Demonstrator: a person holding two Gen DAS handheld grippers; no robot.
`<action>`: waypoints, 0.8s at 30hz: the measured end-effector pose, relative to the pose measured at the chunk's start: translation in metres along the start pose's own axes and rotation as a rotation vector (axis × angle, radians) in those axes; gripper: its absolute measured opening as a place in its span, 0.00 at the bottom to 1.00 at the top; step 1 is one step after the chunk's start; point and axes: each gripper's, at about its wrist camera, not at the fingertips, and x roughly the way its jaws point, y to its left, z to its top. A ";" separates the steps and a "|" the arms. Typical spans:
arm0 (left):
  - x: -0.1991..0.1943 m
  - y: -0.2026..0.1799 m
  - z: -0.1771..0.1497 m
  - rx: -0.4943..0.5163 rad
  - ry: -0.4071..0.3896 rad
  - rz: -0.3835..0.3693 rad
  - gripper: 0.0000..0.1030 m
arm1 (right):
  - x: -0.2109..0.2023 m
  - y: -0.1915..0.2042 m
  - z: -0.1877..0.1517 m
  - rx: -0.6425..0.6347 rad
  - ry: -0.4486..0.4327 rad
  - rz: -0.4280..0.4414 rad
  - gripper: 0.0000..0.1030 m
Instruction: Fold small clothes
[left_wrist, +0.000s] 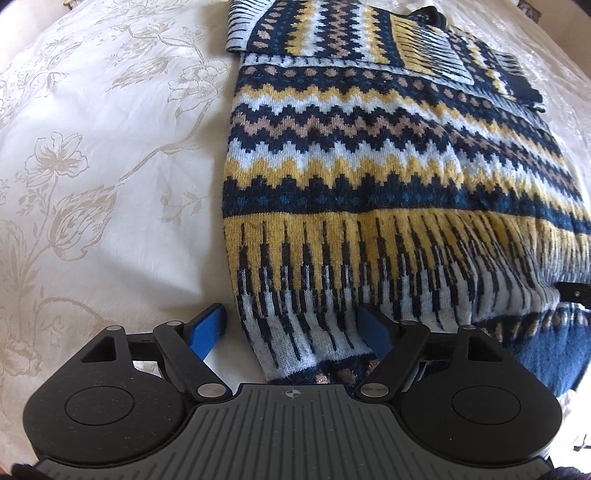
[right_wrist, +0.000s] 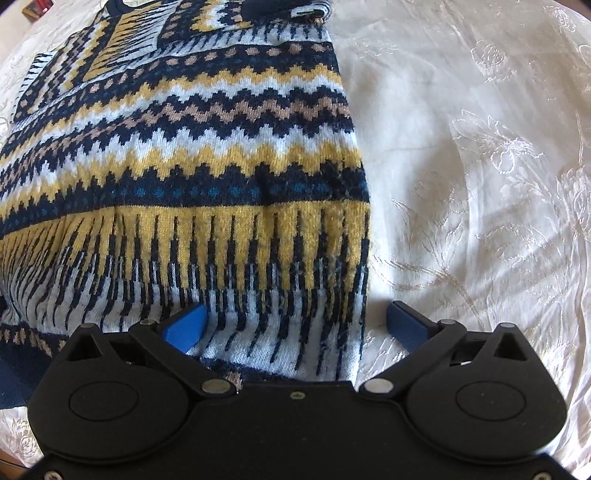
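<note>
A small knitted sweater (left_wrist: 369, 147) with navy, yellow, pale blue and tan zigzag bands lies on a white cloth, its sleeves folded across the chest at the far end. It also shows in the right wrist view (right_wrist: 192, 147). My left gripper (left_wrist: 295, 325) is open, its blue fingers (left_wrist: 208, 332) set either side of the hem's left corner. My right gripper (right_wrist: 295, 321) is open, its blue fingers (right_wrist: 406, 321) set either side of the hem's right corner. The hem edge lies bunched between each pair of fingers.
A white tablecloth (left_wrist: 92, 166) with a beige flower pattern covers the surface on both sides of the sweater, and shows in the right wrist view (right_wrist: 480, 166). A dark part of the other gripper (left_wrist: 576, 291) shows at the right edge.
</note>
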 end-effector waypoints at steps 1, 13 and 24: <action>0.001 0.002 -0.002 0.001 -0.008 -0.005 0.79 | 0.001 0.001 -0.002 0.004 -0.008 -0.002 1.00; 0.015 0.005 -0.014 -0.034 -0.076 -0.042 1.00 | 0.007 -0.002 -0.038 -0.014 -0.121 0.034 1.00; -0.014 -0.004 -0.054 -0.064 -0.143 -0.039 0.93 | -0.013 -0.023 -0.060 -0.042 -0.133 0.161 1.00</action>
